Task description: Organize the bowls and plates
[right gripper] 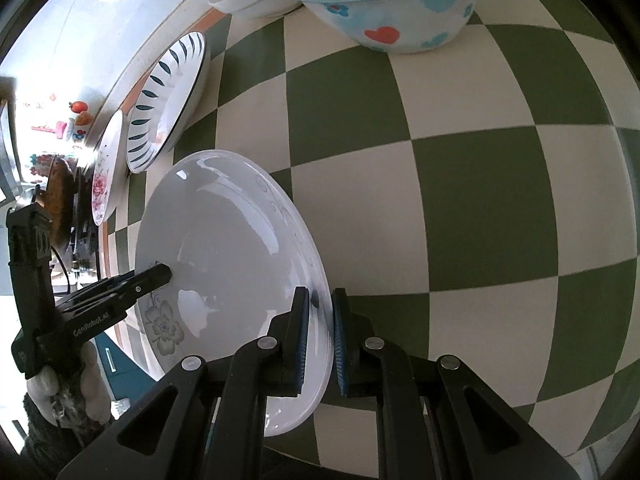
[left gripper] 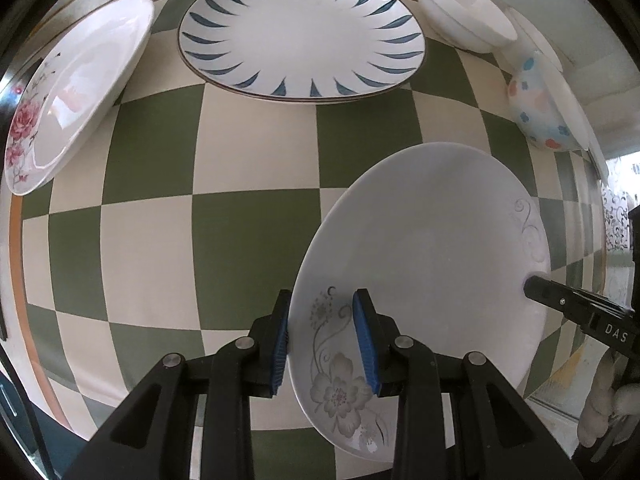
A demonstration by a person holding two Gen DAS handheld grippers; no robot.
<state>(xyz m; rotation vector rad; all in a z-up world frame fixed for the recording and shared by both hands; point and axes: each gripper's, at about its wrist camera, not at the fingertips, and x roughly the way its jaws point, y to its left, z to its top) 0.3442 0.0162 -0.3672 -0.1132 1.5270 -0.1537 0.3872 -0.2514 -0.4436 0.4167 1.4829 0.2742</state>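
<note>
Right now both grippers grip the same white plate [left gripper: 424,256], one on each side of its rim. It has a grey flower print near one edge and a faint swirl on the opposite edge, and it sits over the green and cream checkered cloth [left gripper: 248,160] that covers the desk; whether its underside touches the cloth I cannot tell.

From the left wrist camera, the left gripper [left gripper: 326,344] has its jaws at a narrow gap with the plate's flowered rim between the blue pads [left gripper: 365,340]. The right gripper [left gripper: 560,304] comes in from the right edge of that view, its black tip on the far rim beside the swirl.

From the right wrist camera, the right gripper [right gripper: 322,340] has its jaws drawn close together, clamped on the plate's [right gripper: 224,264] thin edge. The left gripper [right gripper: 136,284] reaches in from the left onto the flowered rim, held by a hand in a white glove [right gripper: 68,392].

Along the far edge of the desk stand a plate with blue leaf marks [left gripper: 300,36], a plate with pink roses [left gripper: 68,92] to its left, a plain white bowl [left gripper: 464,12], and a bowl with coloured hearts and flowers [right gripper: 392,4] just beside it.
</note>
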